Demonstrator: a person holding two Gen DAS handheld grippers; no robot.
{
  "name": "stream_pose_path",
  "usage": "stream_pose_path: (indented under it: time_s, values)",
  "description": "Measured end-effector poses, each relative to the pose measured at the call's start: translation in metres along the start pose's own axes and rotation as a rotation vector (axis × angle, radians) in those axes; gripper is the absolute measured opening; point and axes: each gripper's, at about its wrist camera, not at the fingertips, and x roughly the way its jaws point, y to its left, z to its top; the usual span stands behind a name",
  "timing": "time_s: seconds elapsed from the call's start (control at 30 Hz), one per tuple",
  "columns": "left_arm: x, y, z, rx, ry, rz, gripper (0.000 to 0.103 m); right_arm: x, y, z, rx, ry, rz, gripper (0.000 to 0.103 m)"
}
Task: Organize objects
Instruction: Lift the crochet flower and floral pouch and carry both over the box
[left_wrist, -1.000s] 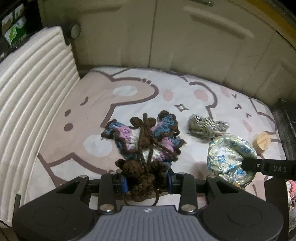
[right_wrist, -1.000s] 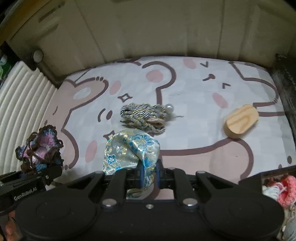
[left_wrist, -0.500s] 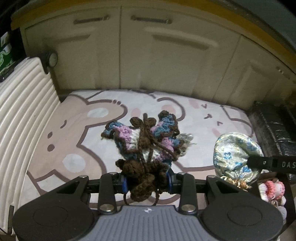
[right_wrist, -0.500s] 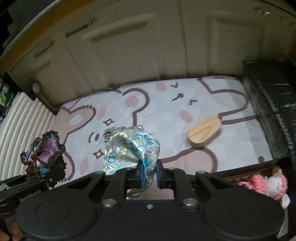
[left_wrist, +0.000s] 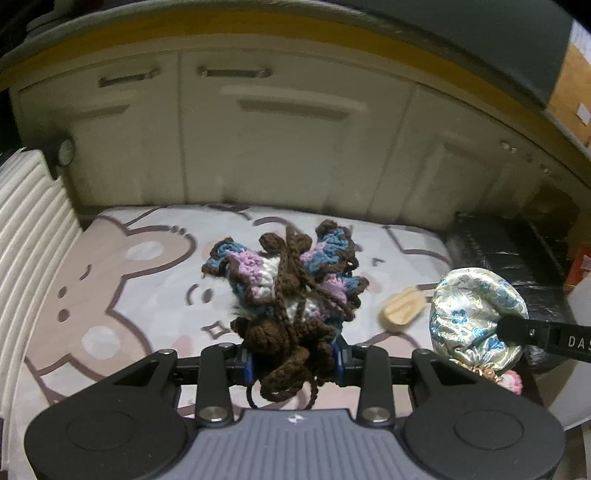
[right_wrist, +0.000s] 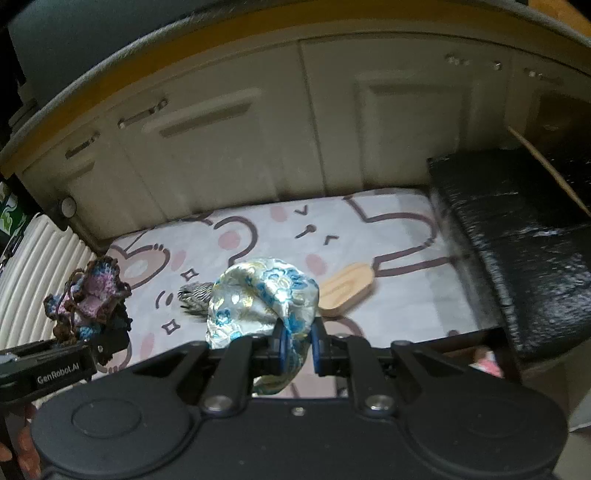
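My left gripper (left_wrist: 293, 360) is shut on a crocheted piece (left_wrist: 288, 288) of brown, blue, pink and white yarn, held above the cartoon-print mat (left_wrist: 147, 280). The same crocheted piece (right_wrist: 90, 295) shows at the left of the right wrist view. My right gripper (right_wrist: 297, 345) is shut on a silky pouch (right_wrist: 258, 295) with blue and gold flowers; this silky pouch (left_wrist: 476, 314) hangs at the right in the left wrist view. A wooden oval block (right_wrist: 345, 290) and a striped grey bundle (right_wrist: 195, 293) lie on the mat.
Cream cabinet doors (left_wrist: 277, 140) stand behind the mat. A ribbed white panel (left_wrist: 29, 229) borders the left side. A black box (right_wrist: 517, 236) sits at the right edge, with a pink knitted item (right_wrist: 484, 360) below it.
Both grippers have risen and pulled back from the mat with their items still held. The cabinets fill more of each view, and the mat objects look smaller and lower.
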Motion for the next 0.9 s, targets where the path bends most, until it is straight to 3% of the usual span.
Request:
stream_pose_path:
  time_s: [0.5, 0.73, 0.9]
  values:
    - [-0.012, -0.074, -0.007, 0.089, -0.035, -0.174, 0.038, -0.045, -0.073, -0.008, 0.079, -0.078, -0.051, 0.014]
    - [-0.009, -0.100, -0.012, 0.113, 0.001, -0.256, 0.038, -0.038, -0.096, -0.018, 0.072, -0.017, -0.076, 0.014]
    - [-0.003, -0.119, -0.018, 0.141, 0.036, -0.291, 0.038, -0.026, -0.112, -0.028, 0.056, 0.040, -0.140, 0.014]
